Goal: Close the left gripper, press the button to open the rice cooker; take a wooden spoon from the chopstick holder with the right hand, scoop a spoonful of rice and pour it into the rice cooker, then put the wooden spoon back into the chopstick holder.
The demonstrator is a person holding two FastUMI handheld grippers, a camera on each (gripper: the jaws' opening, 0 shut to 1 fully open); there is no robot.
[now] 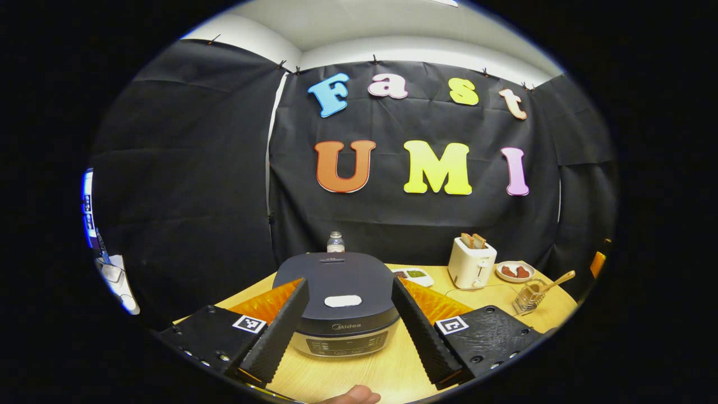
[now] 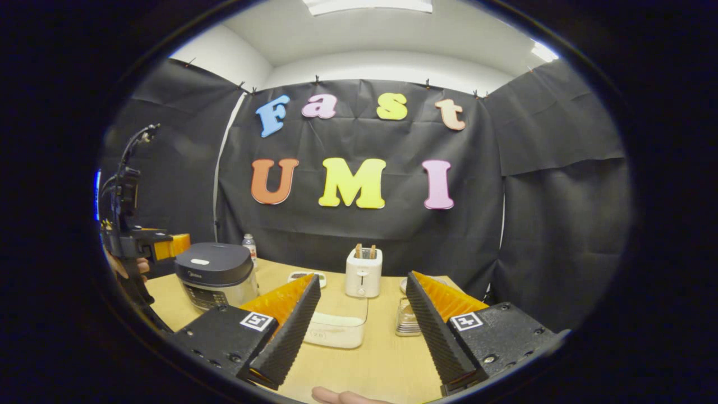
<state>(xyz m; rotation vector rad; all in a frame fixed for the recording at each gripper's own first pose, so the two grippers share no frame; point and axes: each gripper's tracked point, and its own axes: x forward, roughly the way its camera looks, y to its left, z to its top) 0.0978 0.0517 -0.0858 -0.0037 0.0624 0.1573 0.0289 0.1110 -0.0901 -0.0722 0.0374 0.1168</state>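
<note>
- Ridged fingers of the left gripper (image 1: 349,320) stand apart, flanking the shut, rounded rice cooker (image 1: 336,303) at 12 o'clock.
- Right gripper (image 2: 363,328), jaws apart, frames a translucent rice box (image 2: 336,330).
- Left gripper view: wooden spoon (image 1: 552,282) in wire chopstick holder (image 1: 527,298), 2 o'clock.

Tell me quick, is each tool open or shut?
Left tool: open, holding nothing, rice cooker ahead.
Right tool: open, holding nothing.

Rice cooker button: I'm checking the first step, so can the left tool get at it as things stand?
Probably yes. The left tool faces the rice cooker, whose lid button lies bare between the open fingers. They need closing first.
</note>
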